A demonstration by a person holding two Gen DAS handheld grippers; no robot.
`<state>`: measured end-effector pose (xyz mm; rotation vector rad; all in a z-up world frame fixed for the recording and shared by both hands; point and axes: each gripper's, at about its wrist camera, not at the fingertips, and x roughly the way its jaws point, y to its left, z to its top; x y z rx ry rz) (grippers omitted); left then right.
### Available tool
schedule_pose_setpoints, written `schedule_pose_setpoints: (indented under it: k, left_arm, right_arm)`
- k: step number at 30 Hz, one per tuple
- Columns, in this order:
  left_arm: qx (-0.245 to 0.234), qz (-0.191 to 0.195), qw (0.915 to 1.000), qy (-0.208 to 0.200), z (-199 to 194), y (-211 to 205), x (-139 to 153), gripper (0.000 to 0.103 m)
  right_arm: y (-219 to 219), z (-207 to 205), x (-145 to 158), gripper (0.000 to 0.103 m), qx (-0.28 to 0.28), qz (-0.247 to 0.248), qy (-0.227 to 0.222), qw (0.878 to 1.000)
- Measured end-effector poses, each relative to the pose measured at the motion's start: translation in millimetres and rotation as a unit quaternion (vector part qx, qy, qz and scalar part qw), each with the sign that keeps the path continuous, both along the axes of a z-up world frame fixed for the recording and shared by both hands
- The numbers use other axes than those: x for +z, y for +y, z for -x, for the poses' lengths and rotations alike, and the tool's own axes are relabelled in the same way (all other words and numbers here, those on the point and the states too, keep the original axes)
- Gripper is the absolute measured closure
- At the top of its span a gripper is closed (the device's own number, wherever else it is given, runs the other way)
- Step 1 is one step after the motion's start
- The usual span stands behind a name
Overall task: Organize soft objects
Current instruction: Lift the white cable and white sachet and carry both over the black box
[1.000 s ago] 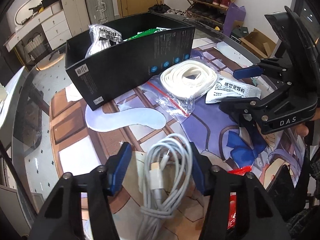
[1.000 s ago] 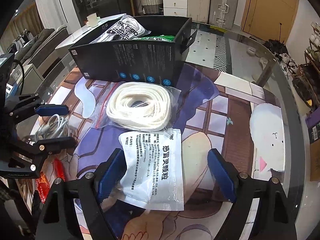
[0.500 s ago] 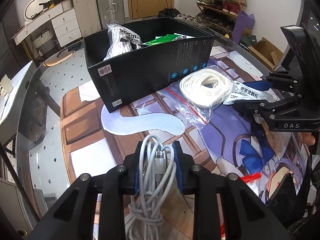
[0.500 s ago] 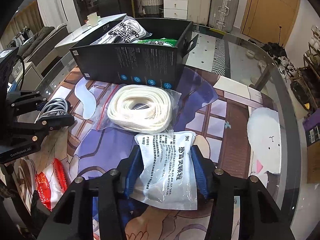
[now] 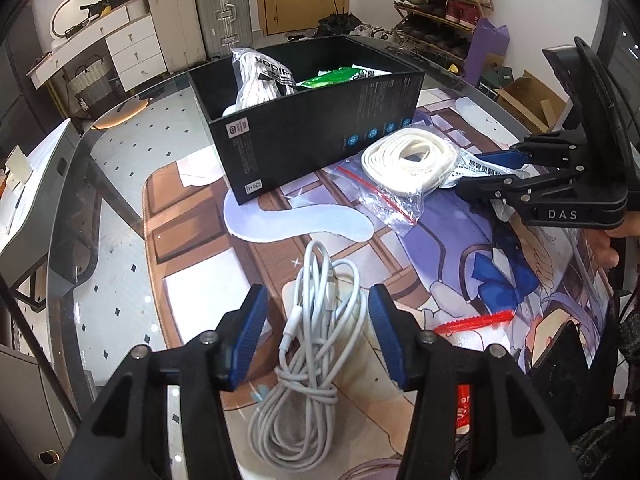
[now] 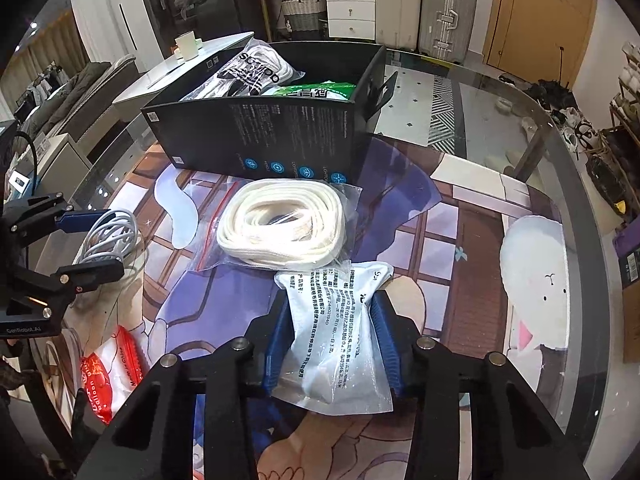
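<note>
A coiled white cable (image 5: 316, 320) lies on the printed mat between the spread fingers of my left gripper (image 5: 316, 320), which is open around it. It also shows in the right wrist view (image 6: 112, 236). My right gripper (image 6: 332, 340) is shut on a white medicine sachet (image 6: 340, 332) and holds it just off the mat. A bag of white rope (image 6: 280, 224) lies between the sachet and the black box (image 6: 260, 140). The box holds a white bagged item (image 6: 248, 74) and a green packet (image 6: 316, 90).
A red-and-white packet (image 6: 108, 372) lies at the mat's near left edge. The glass table's rim (image 6: 580, 184) curves round the right side. Suitcases (image 6: 448, 16) and drawers stand behind the table.
My left gripper, shut on the cable half a second ago, has opened and the cable lies loose on the mat. My right gripper closed on the sachet and keeps hold of it.
</note>
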<state>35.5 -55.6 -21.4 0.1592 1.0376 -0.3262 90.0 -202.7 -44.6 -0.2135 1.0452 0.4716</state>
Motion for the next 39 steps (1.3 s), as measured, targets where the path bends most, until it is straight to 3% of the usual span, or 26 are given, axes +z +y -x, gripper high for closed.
schedule_pose_setpoints:
  k: [1,2,3,5,21,39]
  left_arm:
    - [-0.001,-0.003,1.0000,0.004,0.2,-1.0,-3.1,0.056]
    - [-0.003,-0.005,0.9999,0.009,-0.4,-1.6,-6.7,0.071]
    - [-0.002,-0.010,0.9999,0.007,-0.5,-2.3,-8.7,0.077]
    - [-0.002,-0.008,1.0000,0.004,-1.0,-3.3,-9.2,0.080]
    - [0.007,-0.003,0.9997,-0.025,-13.2,-14.9,6.7,0.082]
    - [0.050,0.010,0.9967,-0.064,-22.4,-5.3,43.3,0.082]
  right_arm:
    - [0.3,-0.3,0.1,0.062,0.000,0.000,0.000,1.000]
    - [0.5,-0.8,0.2,0.062,0.000,-0.001,0.000,1.000]
    - [0.5,-1.1,0.4,0.062,-0.001,-0.002,0.001,1.000]
    - [-0.3,-1.1,0.8,0.064,-0.001,-0.004,0.001,1.000]
    - [-35.3,-2.0,31.9,0.065,-0.036,-0.016,-0.026,0.999]
    - [0.1,-9.7,69.8,0.065,0.006,-0.041,-0.050,0.998]
